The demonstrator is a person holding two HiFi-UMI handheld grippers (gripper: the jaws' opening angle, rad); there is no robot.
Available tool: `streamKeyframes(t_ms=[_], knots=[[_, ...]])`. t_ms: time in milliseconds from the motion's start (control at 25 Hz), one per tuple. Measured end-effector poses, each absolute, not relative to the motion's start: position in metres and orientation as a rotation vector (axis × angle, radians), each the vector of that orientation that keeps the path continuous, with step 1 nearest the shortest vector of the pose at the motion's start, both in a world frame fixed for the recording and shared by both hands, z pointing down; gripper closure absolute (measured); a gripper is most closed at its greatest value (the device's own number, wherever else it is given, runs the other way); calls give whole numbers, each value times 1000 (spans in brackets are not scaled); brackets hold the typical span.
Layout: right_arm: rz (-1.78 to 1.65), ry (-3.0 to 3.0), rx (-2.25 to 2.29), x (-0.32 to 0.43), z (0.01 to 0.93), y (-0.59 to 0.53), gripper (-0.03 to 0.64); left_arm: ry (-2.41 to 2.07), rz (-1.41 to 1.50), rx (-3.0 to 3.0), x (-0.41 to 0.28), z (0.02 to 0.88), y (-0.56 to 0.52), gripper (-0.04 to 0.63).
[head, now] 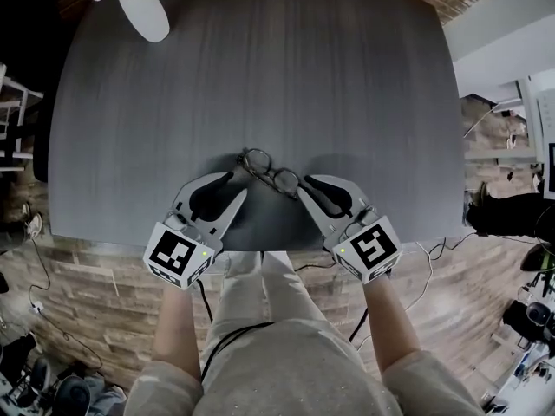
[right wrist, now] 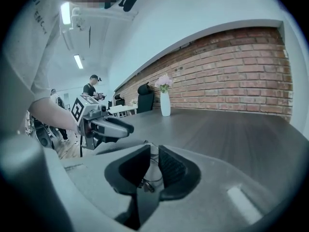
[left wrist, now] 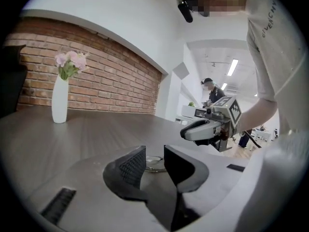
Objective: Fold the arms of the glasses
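Thin dark round-lensed glasses (head: 267, 172) sit near the front edge of the dark grey table (head: 260, 76). My right gripper (head: 303, 188) comes in from the right; in the right gripper view its jaws (right wrist: 153, 154) stand narrow with the frame's thin wire and hinge (right wrist: 147, 184) caught between the pads. My left gripper (head: 238, 185) is at the glasses' left end, open. In the left gripper view one lens (left wrist: 155, 163) lies just beyond the gap of its jaws (left wrist: 154, 154), untouched. Each gripper view shows the other gripper across from it.
A white vase with pink flowers (head: 143, 7) stands at the table's far left corner. The table's front edge (head: 260, 243) runs just behind both grippers, with the person's legs below it. A brick wall and people show in the background.
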State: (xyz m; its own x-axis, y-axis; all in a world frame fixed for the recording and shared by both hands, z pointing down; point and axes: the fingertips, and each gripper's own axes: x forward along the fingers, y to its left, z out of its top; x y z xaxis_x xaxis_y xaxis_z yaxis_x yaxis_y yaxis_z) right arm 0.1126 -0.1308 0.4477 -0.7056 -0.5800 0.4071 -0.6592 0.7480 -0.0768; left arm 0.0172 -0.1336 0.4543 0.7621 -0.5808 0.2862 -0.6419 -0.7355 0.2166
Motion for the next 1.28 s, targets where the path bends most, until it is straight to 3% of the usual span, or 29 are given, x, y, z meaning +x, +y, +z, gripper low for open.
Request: streamKeyframes(t_ms=[160, 560, 1280], knots=[[264, -2593, 1018, 114, 428, -136, 614, -1069, 246, 2650, -2, 430, -144, 522], [177, -2621, 1128, 113, 378, -148, 615, -1229, 96, 2641, -32, 377, -158, 591], [45, -2676, 1299, 116, 292, -156, 615, -1398, -72, 2668, -64, 292, -169, 594]])
